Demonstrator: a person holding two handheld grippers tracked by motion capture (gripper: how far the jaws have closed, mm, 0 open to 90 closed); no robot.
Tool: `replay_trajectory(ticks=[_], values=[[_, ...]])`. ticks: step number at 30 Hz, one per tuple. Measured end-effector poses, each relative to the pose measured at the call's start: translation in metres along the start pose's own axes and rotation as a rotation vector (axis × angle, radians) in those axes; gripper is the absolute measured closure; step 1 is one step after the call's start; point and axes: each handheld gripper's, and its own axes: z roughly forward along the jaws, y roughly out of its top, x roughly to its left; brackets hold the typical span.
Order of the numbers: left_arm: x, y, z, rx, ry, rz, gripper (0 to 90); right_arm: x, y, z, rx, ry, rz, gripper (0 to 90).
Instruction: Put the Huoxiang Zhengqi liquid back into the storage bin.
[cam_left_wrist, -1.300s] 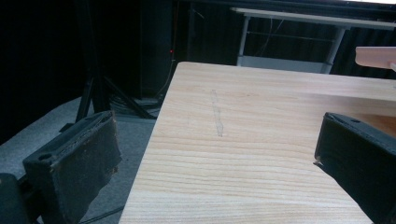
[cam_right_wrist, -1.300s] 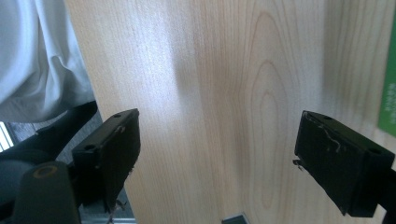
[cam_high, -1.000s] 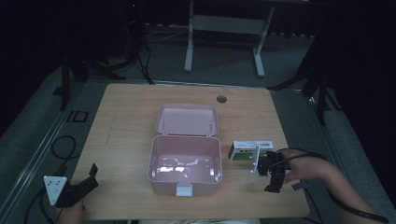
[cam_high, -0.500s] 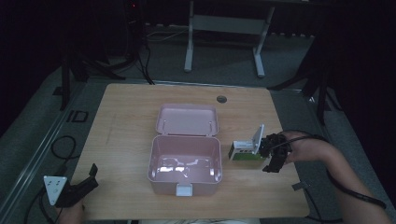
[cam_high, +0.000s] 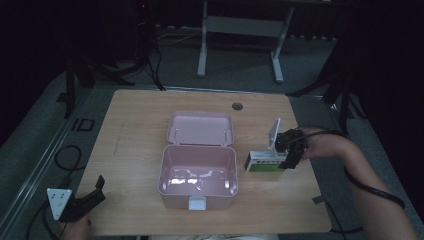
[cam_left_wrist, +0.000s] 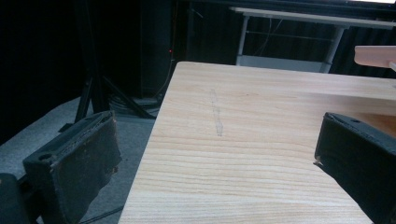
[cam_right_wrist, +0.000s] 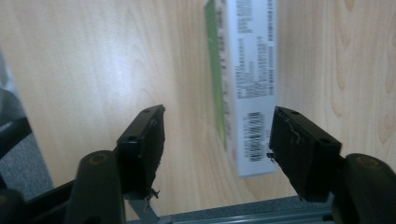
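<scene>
Swung upright since before, the right gripper straddles the green-and-white box, jaws apart, beside the pink case.

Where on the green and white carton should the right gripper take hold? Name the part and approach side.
Grip the green and white carton across its narrow width at the near end, coming from above. It lies flat on the table, long and slim, and the right gripper hangs open around that end.

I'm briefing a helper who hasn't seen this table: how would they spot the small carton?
Start at the open pink box in the middle of the wooden table. Just to its right lies a small flat carton, at the right tool. It is white on top with a green side and printed text with a barcode, unlike the plain pink box.
</scene>
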Motion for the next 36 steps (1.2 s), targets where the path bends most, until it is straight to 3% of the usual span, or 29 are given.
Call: replay_trajectory(ticks=[11,19,36], values=[[0.000,0.000,0.000,0.000,-0.001,0.002,0.2,-0.028,0.005,0.022,0.044,0.033,0.005,42.3],[0.000,0.000,0.000,-0.002,-0.002,0.005,0.2,-0.031,0.012,0.042,0.068,0.057,-0.021,44.0],[0.000,-0.001,0.000,0.003,-0.005,0.008,0.2,-0.038,0.014,0.069,0.098,0.080,0.027,49.5]])
